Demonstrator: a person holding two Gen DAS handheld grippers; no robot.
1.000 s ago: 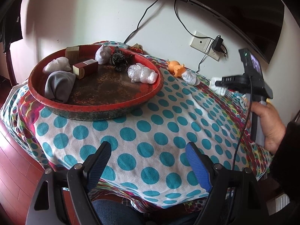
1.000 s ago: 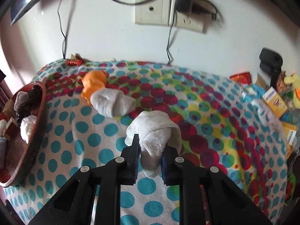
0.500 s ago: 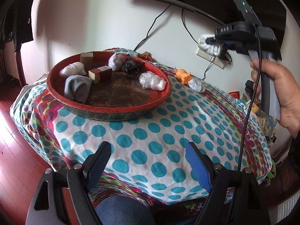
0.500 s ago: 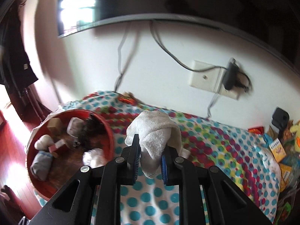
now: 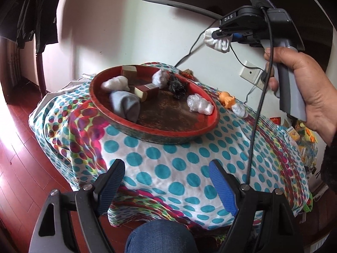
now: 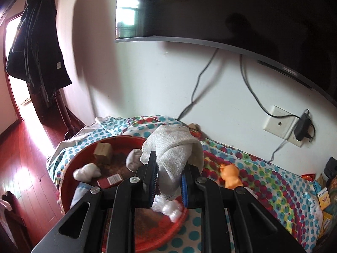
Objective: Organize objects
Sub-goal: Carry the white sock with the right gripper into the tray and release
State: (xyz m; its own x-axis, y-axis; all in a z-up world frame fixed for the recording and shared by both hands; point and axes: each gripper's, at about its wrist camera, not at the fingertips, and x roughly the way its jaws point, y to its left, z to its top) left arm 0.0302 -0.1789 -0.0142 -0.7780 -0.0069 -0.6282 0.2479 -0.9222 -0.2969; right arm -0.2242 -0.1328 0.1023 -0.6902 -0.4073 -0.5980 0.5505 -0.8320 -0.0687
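My right gripper (image 6: 168, 179) is shut on a rolled white sock (image 6: 171, 147) and holds it high above the round red tray (image 6: 67, 181); the same sock (image 5: 217, 41) shows in the left wrist view, up above the tray's far side. The tray (image 5: 101, 107) holds a grey sock (image 5: 125, 105), white bundles, a red box (image 5: 147, 89), a brown box (image 5: 129, 70) and a black clump. An orange toy (image 5: 226, 99) and a white sock (image 5: 239, 110) lie on the dotted cloth behind the tray. My left gripper (image 5: 166, 181) is open and empty, low over the cloth's near edge.
The table wears a dotted cloth (image 5: 168, 164) with wooden floor to its left. A wall socket with a charger (image 6: 299, 126) and a TV (image 6: 231, 16) are behind. Snack packets (image 5: 299, 135) pile at the right edge. A coat (image 6: 35, 48) hangs by the door.
My right gripper has lifted the white sock from the cloth and carried it left, over the red tray. My left gripper has pulled back and tilted, still open.
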